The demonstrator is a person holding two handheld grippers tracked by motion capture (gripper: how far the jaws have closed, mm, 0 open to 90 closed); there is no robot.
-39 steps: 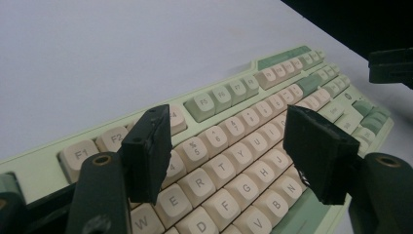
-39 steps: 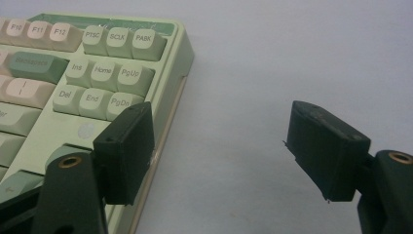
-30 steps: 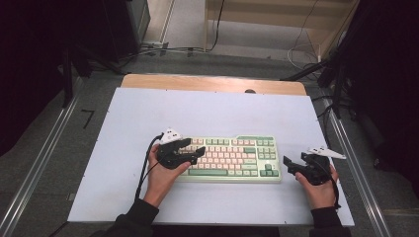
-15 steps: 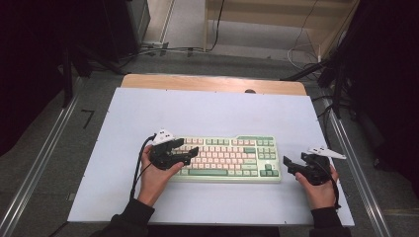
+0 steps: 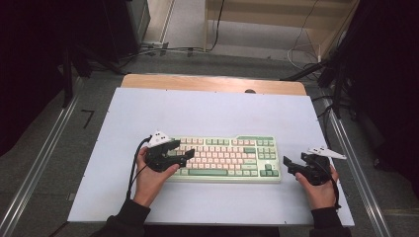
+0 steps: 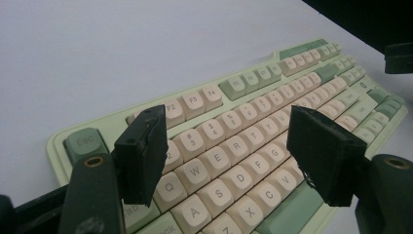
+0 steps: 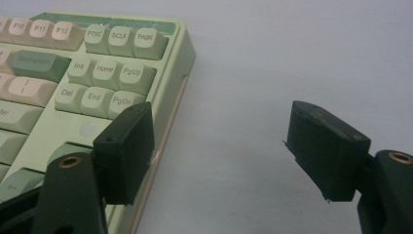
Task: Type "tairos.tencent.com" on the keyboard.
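Note:
A pale green keyboard (image 5: 225, 158) with cream and green keys lies flat on the white table top (image 5: 148, 108), near its front edge. My left gripper (image 5: 184, 149) hovers over the keyboard's left end, jaws open and nothing between them. In the left gripper view the keyboard (image 6: 253, 83) runs off to the upper right, and the left gripper (image 6: 226, 126) straddles the number and letter keys. My right gripper (image 5: 289, 166) stands open just off the keyboard's right end. In the right gripper view, one jaw of the right gripper (image 7: 219, 131) overlaps the keyboard (image 7: 112, 68) edge and the other is over bare table.
A wooden strip (image 5: 212, 83) borders the table's far edge, with a small dark round thing (image 5: 249, 91) on it. Metal rails (image 5: 42, 163) run along both sides. Cables lie on the floor (image 5: 163, 49) beyond. Bare table top stretches behind the keyboard.
My left gripper has shifted a little to the left along the keyboard, toward its left end. The right gripper and the keyboard have stayed where they were.

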